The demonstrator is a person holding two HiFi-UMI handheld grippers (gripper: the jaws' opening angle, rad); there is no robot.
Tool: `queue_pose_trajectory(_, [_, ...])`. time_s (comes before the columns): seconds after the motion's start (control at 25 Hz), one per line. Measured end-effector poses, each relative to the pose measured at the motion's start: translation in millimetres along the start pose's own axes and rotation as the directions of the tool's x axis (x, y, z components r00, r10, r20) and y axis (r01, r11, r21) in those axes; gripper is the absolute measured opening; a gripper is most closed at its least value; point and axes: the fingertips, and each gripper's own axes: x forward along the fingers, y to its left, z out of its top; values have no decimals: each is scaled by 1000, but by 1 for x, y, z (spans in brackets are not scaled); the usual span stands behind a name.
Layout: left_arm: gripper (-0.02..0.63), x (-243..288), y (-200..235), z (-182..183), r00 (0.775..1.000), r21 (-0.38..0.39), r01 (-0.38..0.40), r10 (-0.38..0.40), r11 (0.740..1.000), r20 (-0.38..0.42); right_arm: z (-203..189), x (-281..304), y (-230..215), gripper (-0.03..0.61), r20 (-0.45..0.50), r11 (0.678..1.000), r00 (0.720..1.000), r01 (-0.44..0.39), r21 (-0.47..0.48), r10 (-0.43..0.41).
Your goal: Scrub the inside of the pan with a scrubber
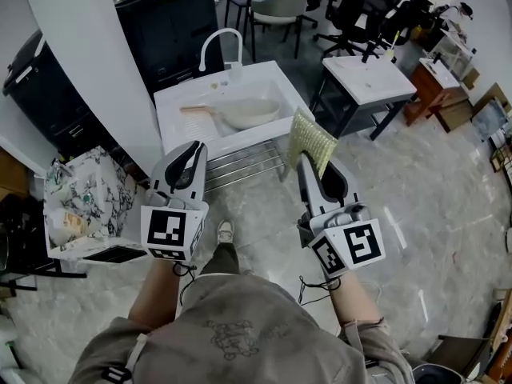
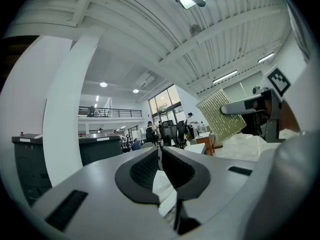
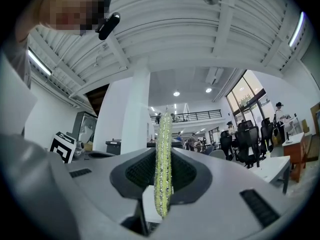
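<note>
A pale pan (image 1: 248, 112) with a wooden handle (image 1: 194, 110) lies in the white sink (image 1: 180, 102) ahead of me. Both grippers are held up in front of the sink, short of it. My right gripper (image 1: 306, 160) is shut on a yellow-green mesh scrubber (image 1: 310, 138), which stands up above its jaws. In the right gripper view the scrubber (image 3: 163, 159) shows edge-on, pinched in my right gripper (image 3: 162, 181). My left gripper (image 1: 194, 149) is shut with nothing in it; its tips (image 2: 160, 151) meet. The left gripper view also catches the scrubber (image 2: 219, 116) at the right.
A curved white faucet (image 1: 219, 45) rises behind the sink, and a wire rack (image 1: 240, 165) sits below its front edge. A white pillar (image 1: 96, 62) and black cabinet (image 1: 172, 26) stand to the left, a patterned bag (image 1: 80, 202) lower left, a white table (image 1: 368, 78) right.
</note>
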Motion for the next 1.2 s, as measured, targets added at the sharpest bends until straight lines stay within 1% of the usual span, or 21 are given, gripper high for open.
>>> queue_pose_trajectory(0.36, [35, 27, 24, -19, 1000, 10, -23, 23, 1000, 14, -17, 38, -4, 77, 0, 999, 1000, -25, -33, 25])
queue_pose_trajectory(0.6, [35, 67, 51, -37, 1000, -8, -16, 16, 1000, 4, -32, 83, -20, 77, -19, 999, 1000, -16, -37, 15])
queue_pose_trajectory(0.72, [35, 93, 63, -48, 1000, -12, -1, 1, 1000, -11, -45, 108, -33, 77, -41, 1000, 999, -4, -30, 3])
queue_pose_trajectory(0.96, [35, 140, 94, -84, 998, -34, 37, -39, 999, -58, -77, 164, -53, 77, -93, 1000, 995, 22, -13, -23])
queue_pose_trajectory(1.2, [37, 189, 131, -108, 994, -60, 49, -54, 997, -94, -107, 225, -73, 77, -163, 1000, 986, 30, -1, -30])
